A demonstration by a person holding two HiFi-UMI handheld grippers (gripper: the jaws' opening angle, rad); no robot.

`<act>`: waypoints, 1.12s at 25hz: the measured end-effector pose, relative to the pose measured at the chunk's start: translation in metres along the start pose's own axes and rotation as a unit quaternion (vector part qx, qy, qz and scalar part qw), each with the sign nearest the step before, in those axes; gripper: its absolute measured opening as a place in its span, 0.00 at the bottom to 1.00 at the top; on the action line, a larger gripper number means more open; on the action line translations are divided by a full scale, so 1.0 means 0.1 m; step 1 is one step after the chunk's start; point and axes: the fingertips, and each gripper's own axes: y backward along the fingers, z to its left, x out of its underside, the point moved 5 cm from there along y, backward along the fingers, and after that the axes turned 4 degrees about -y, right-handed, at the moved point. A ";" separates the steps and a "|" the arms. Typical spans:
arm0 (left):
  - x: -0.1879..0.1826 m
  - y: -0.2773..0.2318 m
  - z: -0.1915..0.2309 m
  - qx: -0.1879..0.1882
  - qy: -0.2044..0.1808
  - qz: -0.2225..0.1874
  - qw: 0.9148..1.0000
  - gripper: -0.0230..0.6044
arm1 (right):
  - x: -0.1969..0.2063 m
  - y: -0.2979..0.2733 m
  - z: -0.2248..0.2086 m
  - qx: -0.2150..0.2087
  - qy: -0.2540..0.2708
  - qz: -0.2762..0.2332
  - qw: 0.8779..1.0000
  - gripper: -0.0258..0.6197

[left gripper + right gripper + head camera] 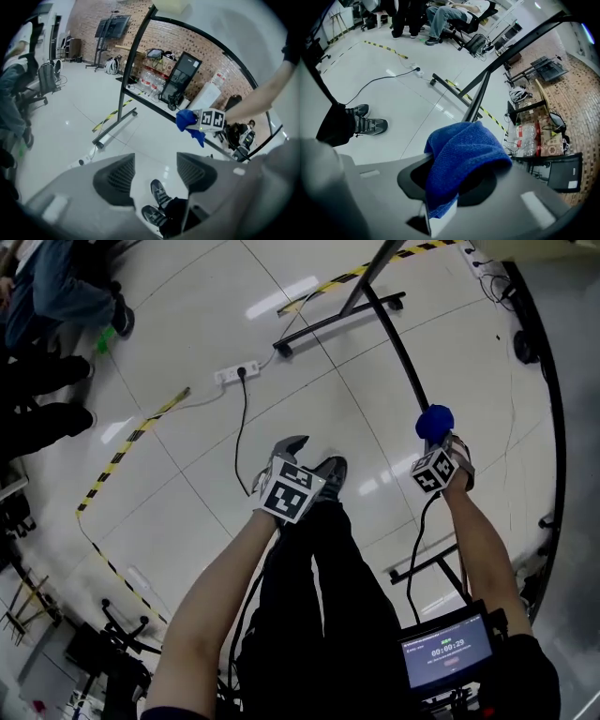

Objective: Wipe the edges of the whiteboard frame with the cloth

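Note:
In the head view my right gripper [439,435] is shut on a bunched blue cloth [434,421], held beside the black pole of the whiteboard stand [401,351]. The whiteboard's black frame edge [555,418] curves down the right side, apart from the cloth. The right gripper view shows the cloth [464,154] folded over and pinched between the jaws of the right gripper [454,185]. My left gripper [292,457] hangs over the floor above the person's shoes. Its jaws stand open in the left gripper view [154,173], with nothing between them. There the frame [206,37] arcs overhead.
A white power strip [236,372] and its black cable lie on the glossy floor. Yellow-black tape [131,442] runs across the tiles. People sit at the far left [56,287]. The stand's wheeled foot [337,320] lies ahead. A small screen [448,651] hangs at my waist.

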 end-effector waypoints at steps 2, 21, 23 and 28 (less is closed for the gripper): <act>-0.08 -0.03 -0.02 0.001 -0.006 -0.001 1.000 0.48 | -0.15 -0.03 -0.05 -0.001 0.012 -0.010 1.000 0.19; -0.48 -0.24 0.08 0.013 -0.028 -0.013 0.999 0.48 | -1.06 -0.27 -0.33 -0.004 0.182 -0.029 0.983 0.19; -0.54 -0.30 0.13 0.018 -0.030 -0.014 0.999 0.48 | -1.16 -0.31 -0.39 -0.007 0.192 -0.028 0.981 0.19; -0.64 -0.33 0.27 0.033 -0.013 -0.019 0.999 0.48 | -1.34 -0.41 -0.52 0.002 0.199 -0.022 0.980 0.19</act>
